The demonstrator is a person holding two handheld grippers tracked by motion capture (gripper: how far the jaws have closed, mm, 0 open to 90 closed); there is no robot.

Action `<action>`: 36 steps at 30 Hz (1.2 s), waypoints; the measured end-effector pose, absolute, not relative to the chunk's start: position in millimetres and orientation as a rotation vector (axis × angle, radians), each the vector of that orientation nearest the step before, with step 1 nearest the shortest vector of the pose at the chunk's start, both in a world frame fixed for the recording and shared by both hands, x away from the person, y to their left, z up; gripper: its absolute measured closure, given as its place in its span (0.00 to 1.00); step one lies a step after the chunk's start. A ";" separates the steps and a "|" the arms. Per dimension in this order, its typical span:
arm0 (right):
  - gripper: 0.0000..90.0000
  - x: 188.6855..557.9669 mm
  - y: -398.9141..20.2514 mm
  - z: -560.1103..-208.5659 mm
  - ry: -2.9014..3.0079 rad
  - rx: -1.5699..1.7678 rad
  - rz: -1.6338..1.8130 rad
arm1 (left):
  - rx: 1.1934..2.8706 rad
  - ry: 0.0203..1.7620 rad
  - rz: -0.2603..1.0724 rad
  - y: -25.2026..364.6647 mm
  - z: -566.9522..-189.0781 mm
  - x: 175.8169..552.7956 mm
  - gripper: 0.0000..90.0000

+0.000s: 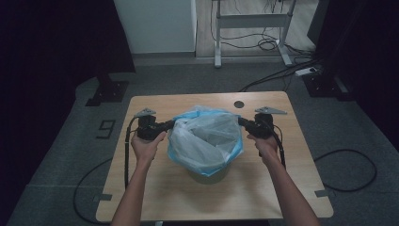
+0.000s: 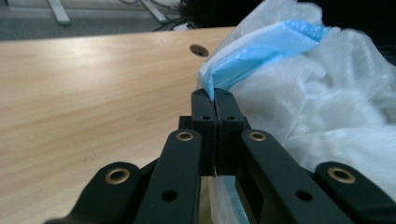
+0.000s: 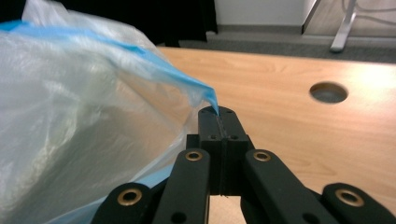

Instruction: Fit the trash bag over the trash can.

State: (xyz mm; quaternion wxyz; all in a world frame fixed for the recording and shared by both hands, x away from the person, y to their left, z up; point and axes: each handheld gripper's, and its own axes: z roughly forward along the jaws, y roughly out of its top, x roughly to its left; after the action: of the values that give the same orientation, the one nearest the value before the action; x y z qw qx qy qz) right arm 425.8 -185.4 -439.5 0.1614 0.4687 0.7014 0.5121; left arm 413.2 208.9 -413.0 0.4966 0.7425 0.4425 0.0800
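a translucent white bag with a blue rim [image 1: 205, 139] sits near the middle of the table [image 1: 155, 188], draped over a pale bin [image 1: 208, 176] whose base peeks out at the bag's 6 o'clock edge; what lies inside the bag cannot be told. at the bag's 9 o'clock side the left gripper [image 1: 170, 124] has its jaws pressed together on the blue rim, and at 3 o'clock the right gripper [image 1: 241, 121] pinches the rim the same way. the left gripper view shows the blue fold caught between the jaws; the right gripper view shows a blue tip poking up from the jaws. a round hole [image 1: 239, 104] marks the table at 1 o'clock. grey floor [image 1: 56, 155] with cables [image 1: 350, 169] surrounds it.
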 end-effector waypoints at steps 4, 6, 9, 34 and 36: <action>0.99 426.2 -180.8 -448.7 2.039 1.339 1.466 | 1.808 1.085 0.158 206.3 -419.2 415.8 0.99; 0.99 426.3 -178.9 -450.7 2.062 1.330 1.461 | 1.811 1.098 0.144 205.7 -420.7 417.8 0.99; 0.99 427.8 -177.3 -451.2 2.087 1.331 1.456 | 1.810 1.124 0.119 204.8 -422.6 421.4 0.99; 0.87 426.3 -192.5 -454.7 1.969 1.361 1.462 | 1.831 1.169 0.087 209.4 -432.8 414.1 0.99; 0.78 416.8 -199.5 -447.4 1.896 1.351 1.518 | 1.827 1.164 0.091 209.6 -432.0 411.7 0.99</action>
State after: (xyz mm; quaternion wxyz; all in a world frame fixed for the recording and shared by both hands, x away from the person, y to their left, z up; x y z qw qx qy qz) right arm 416.8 -199.5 -447.4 0.1802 0.4780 0.6711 0.5373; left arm 411.7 209.6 -432.0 0.4675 0.7448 0.4746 0.0370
